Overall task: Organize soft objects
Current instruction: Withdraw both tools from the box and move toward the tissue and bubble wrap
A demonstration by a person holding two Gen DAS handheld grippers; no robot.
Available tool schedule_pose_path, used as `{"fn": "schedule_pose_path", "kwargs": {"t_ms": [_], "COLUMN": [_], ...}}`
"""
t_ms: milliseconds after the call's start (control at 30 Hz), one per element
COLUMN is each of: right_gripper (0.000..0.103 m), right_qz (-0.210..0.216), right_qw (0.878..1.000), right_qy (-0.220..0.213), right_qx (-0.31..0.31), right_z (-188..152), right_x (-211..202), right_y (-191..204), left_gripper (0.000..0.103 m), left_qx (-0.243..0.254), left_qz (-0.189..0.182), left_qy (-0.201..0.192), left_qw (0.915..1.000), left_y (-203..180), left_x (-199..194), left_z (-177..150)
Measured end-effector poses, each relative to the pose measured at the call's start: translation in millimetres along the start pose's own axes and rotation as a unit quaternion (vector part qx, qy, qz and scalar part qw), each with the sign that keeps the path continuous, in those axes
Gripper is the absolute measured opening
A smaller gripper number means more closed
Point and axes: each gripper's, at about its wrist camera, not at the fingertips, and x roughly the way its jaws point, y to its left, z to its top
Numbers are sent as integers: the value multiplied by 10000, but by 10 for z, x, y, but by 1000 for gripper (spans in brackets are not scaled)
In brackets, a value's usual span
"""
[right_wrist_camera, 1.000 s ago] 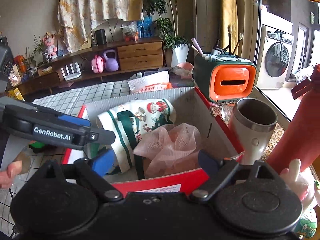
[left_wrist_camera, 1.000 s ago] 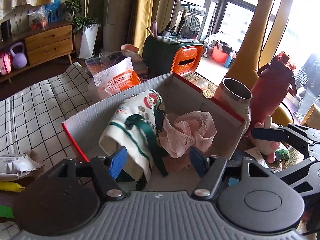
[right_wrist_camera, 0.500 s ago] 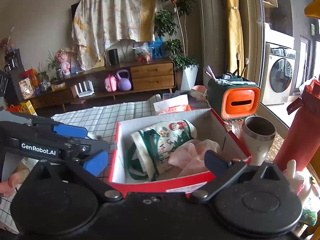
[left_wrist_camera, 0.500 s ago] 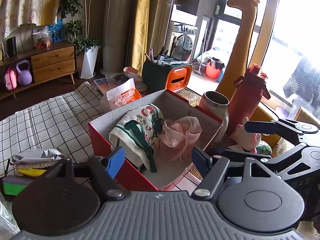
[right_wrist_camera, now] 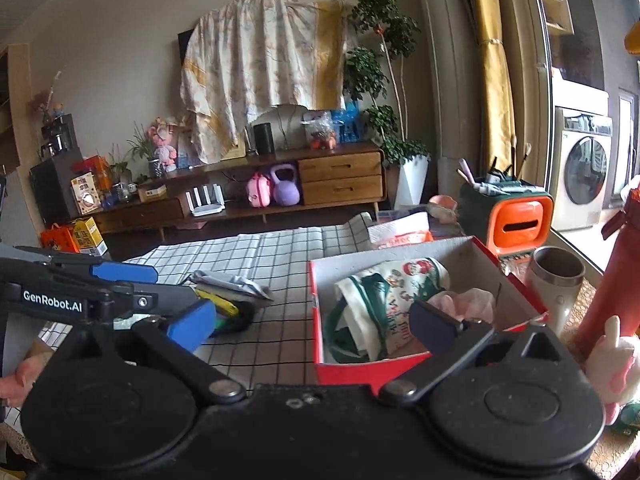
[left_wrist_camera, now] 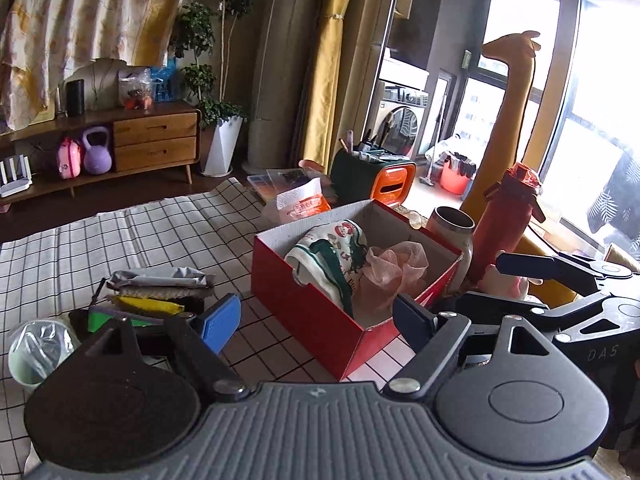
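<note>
A red cardboard box stands on the checked tablecloth; it also shows in the right wrist view. In it lie a white and green printed cloth bag and a pink mesh cloth. My left gripper is open and empty, held back from the box's near corner. My right gripper is open and empty, in front of the box's near wall. A pink and white plush toy sits right of the box.
A dark tray with folded cloths and a yellow item lies left of the box. A steel cup, a red bottle and an orange and green holder stand behind and right of it. A lined small bin sits at the near left.
Both grippers have pulled back and up from the box, still open and empty. The cloth bag and pink mesh stay in the box.
</note>
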Motion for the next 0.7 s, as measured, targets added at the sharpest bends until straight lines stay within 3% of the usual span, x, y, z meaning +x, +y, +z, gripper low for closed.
{"fn": "schedule_pose_path", "kwargs": {"t_ms": [133, 333, 700], "right_gripper": [103, 103, 103], "right_qz": [130, 357, 610], "right_qw": [9998, 9993, 9981], "right_qy": [-83, -114, 73], "right_qx": [-101, -1, 102], "right_z": [-54, -138, -334], "right_x": [-10, 26, 178], "right_y": [215, 450, 871], "left_gripper": [95, 101, 103], "left_qx": [-80, -318, -688], "left_qz": [252, 560, 1193], "left_qy": [-162, -313, -621], "left_qw": [9995, 9974, 9885], "left_y": [169, 404, 903], "left_x": [-245, -554, -977], "left_z": [-121, -343, -784]}}
